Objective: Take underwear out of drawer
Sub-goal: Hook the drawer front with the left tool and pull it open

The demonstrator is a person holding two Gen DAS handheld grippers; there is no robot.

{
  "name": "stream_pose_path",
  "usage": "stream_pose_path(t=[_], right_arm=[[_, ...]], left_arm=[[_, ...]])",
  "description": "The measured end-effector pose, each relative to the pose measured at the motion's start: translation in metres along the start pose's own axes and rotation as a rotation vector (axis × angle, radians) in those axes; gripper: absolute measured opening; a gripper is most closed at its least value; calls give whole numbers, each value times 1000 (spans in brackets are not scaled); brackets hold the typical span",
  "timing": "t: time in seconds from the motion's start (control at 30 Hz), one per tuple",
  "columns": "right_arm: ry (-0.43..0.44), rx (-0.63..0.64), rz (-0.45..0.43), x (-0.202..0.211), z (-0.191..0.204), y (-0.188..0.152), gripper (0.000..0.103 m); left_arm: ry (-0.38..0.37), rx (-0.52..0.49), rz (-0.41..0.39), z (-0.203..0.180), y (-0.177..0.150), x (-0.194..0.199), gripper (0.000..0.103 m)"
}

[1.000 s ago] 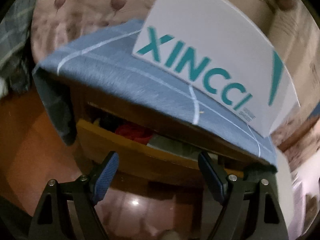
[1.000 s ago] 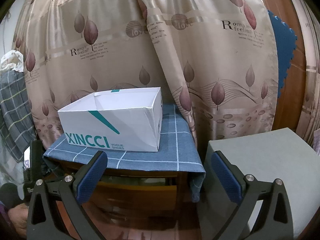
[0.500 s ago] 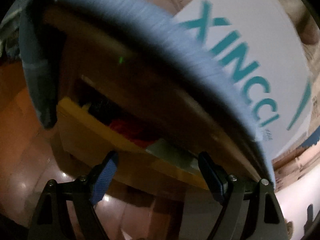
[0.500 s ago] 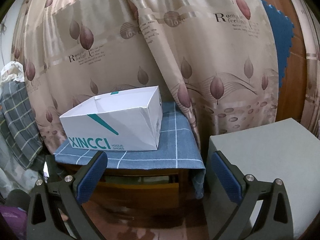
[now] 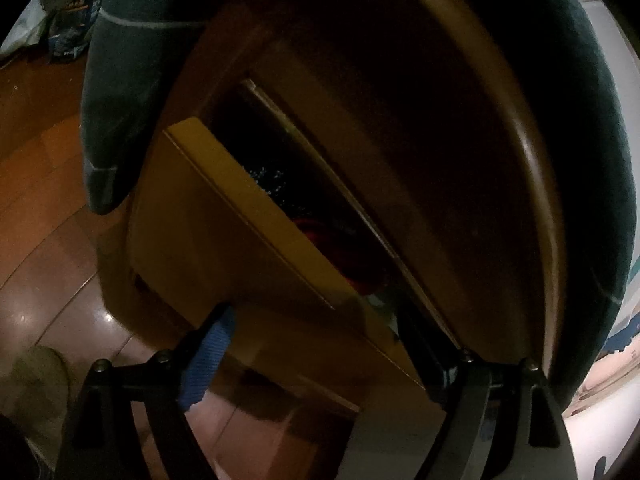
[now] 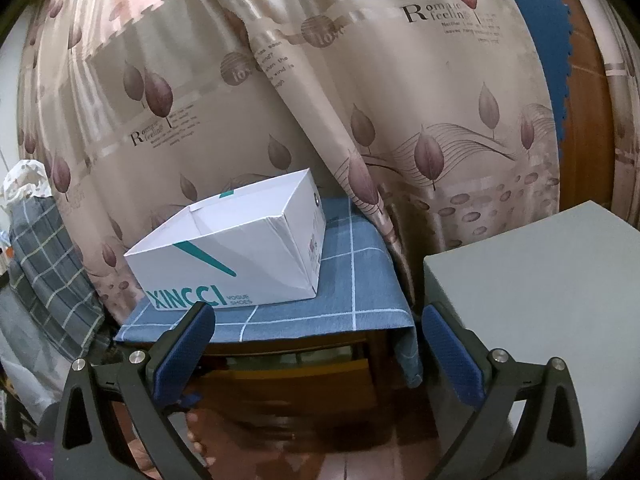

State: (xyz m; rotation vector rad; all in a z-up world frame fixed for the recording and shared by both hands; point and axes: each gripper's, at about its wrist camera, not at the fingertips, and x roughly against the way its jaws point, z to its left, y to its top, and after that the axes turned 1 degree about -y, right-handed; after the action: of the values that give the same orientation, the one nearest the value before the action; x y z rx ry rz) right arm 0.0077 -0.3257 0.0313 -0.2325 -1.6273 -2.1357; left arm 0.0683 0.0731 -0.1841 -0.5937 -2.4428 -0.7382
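In the left wrist view the wooden drawer [image 5: 224,248] of a small table stands partly pulled out. Red underwear [image 5: 352,264] and a dark speckled piece [image 5: 272,184] lie inside, mostly in shadow. My left gripper [image 5: 316,344] is open, close to the drawer's front edge, one finger below the front panel and one at the gap. In the right wrist view my right gripper [image 6: 316,344] is open and empty, held back from the table, with the drawer [image 6: 288,376] low between its fingers.
A white XINCCI shoe box [image 6: 240,256] stands open on the blue checked cloth [image 6: 352,288] over the table. A grey block [image 6: 532,304] stands to the right. Leaf-print curtains [image 6: 320,100] hang behind. The floor [image 5: 44,208] is glossy wood.
My left gripper has dropped and moved in close under the table top, up to the drawer front; the shoe box has left its view. My right gripper has shifted a little nearer the table.
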Motion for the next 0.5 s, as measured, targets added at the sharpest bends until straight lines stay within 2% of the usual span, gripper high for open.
stream_pose_path(t=[0.1, 0.2, 0.37, 0.5], right_arm=[[3, -2, 1, 0, 0, 0, 103], [10, -5, 7, -1, -1, -1, 103], [18, 8, 15, -2, 2, -1, 103], [24, 14, 26, -4, 4, -1, 103]], left_arm=[[9, 26, 18, 5, -11, -8, 88], [14, 135, 64, 12, -7, -13, 88], [51, 256, 85, 22, -5, -15, 90], [121, 266, 74, 18, -6, -20, 98]])
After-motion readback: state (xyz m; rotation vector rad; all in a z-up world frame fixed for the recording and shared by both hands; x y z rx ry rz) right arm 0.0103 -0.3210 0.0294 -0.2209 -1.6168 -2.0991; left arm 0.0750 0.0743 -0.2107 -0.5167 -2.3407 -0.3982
